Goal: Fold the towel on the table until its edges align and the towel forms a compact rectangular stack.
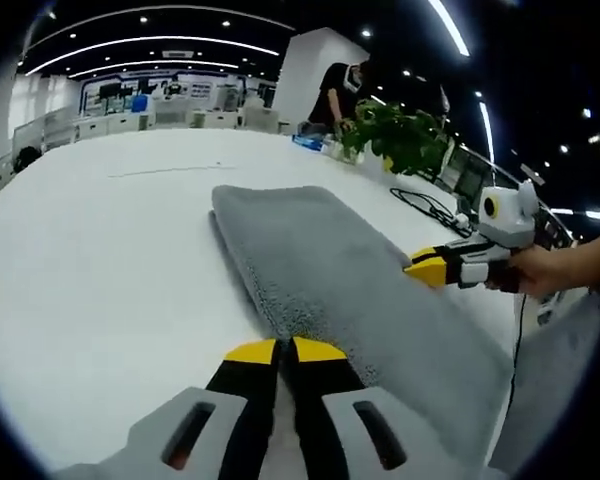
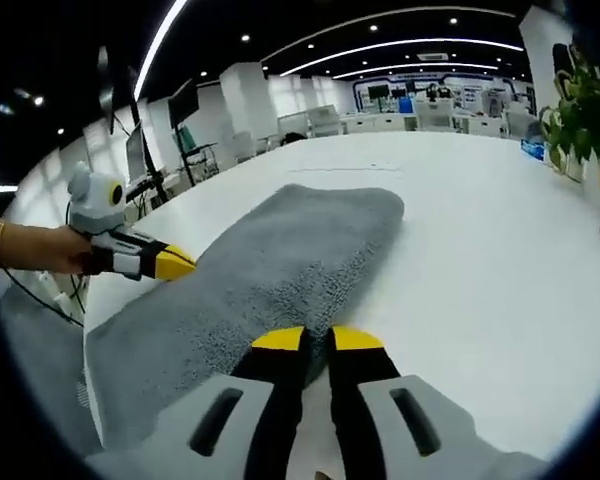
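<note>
On the white counter [image 1: 100, 260] the grey towel [image 1: 320, 270] lies as a long strip, already doubled once as it seems, with one end hanging over the near counter edge. The left gripper [image 1: 285, 350] has its fingers pressed together at one long edge of the towel; whether cloth is pinched between them I cannot tell. The right gripper [image 2: 315, 340] looks the same at the opposite edge. I judge the step is a further fold: both must hold an edge firmly, lift together and lay it over evenly. The hanging end is cut off, and the layers under the fingers are hard to make out.
</note>
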A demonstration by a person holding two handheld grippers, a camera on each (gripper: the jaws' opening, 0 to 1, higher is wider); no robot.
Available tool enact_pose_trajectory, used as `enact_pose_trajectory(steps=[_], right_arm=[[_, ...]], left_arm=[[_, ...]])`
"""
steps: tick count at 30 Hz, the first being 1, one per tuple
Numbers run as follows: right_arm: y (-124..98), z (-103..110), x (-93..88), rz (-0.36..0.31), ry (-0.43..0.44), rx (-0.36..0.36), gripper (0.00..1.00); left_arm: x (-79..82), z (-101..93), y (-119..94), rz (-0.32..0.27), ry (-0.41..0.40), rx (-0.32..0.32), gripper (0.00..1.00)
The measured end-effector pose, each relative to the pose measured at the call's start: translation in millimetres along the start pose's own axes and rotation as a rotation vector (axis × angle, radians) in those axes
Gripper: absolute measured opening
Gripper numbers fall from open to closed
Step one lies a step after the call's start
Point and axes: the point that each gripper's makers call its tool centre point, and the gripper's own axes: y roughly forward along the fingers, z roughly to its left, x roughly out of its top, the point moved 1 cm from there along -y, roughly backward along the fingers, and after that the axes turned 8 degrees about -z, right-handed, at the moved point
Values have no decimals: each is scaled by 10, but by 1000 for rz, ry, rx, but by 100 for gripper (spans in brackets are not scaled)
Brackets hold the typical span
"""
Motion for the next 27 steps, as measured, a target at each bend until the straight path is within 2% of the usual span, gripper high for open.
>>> enact_pose_trajectory(steps=[1, 2, 3, 4, 9, 11, 14, 17, 20, 24, 27], right_arm=[[-5, 0, 5, -1, 0, 1, 7], [-24, 4, 28, -7, 5, 4, 8], [-40, 10, 42, -10, 19, -1, 9], [-66, 7, 34, -2, 26, -15, 10], [-165, 85, 62, -13, 5, -9, 18], [-213, 128, 92, -14, -23, 4, 23], [-290, 234, 133, -18, -72, 43, 24], [-373, 358, 150, -20, -119, 87, 25], [-449, 459, 81, 15, -213, 129, 25], [-556, 621, 5, 31, -240, 169, 26], [-628, 703, -47, 49, -267, 204, 26]], left_arm=[[57, 6, -16, -23, 62, -1, 8], [98, 8, -26, -46, 78, 2, 12], [109, -3, -51, -52, 44, 5, 19], [171, -30, -74, -84, 2, -1, 23], [340, -73, -220, -130, 11, -8, 27], [354, -118, -271, -127, 33, -25, 29], [298, -233, -408, -75, 129, -68, 35], [278, -371, -526, -70, 139, -109, 43], [268, -518, -631, -64, 155, -147, 47], [200, -714, -736, -35, 194, -204, 48], [156, -861, -811, -12, 241, -220, 47]])
